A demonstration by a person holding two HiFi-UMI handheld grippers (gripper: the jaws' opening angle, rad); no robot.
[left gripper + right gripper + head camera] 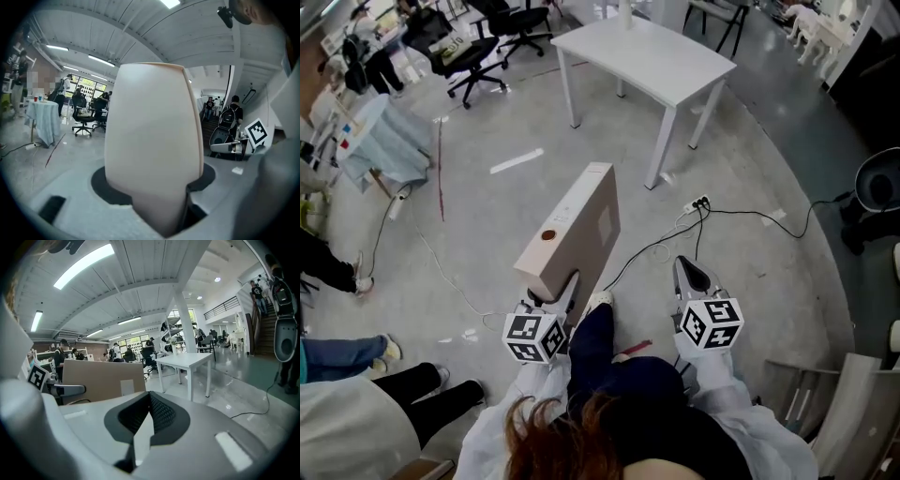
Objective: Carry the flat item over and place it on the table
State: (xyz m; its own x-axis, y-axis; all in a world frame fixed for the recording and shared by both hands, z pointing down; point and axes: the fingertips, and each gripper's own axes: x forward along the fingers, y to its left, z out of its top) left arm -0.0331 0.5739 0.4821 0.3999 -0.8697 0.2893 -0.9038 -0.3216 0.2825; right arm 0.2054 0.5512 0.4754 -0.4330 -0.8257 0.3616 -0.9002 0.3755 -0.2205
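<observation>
A flat brown cardboard box (pixel 572 234) is held on edge above the floor, its long side pointing toward the white table (pixel 647 56). My left gripper (pixel 555 294) is shut on the box's near end. In the left gripper view the box (pixel 152 136) stands between the jaws and fills the middle. My right gripper (pixel 692 275) hangs to the right of the box, apart from it, jaws together with nothing in them. From the right gripper view (pixel 146 401) the box's broad face (pixel 101 378) shows at left and the table (pixel 187 361) ahead.
A power strip with black cables (pixel 698 203) lies on the grey floor short of the table. Office chairs (pixel 478 47) stand at the far left, beside a cloth-draped table (pixel 384 141). People's legs (pixel 337 272) are at the left edge; a grey chair (pixel 839 394) at bottom right.
</observation>
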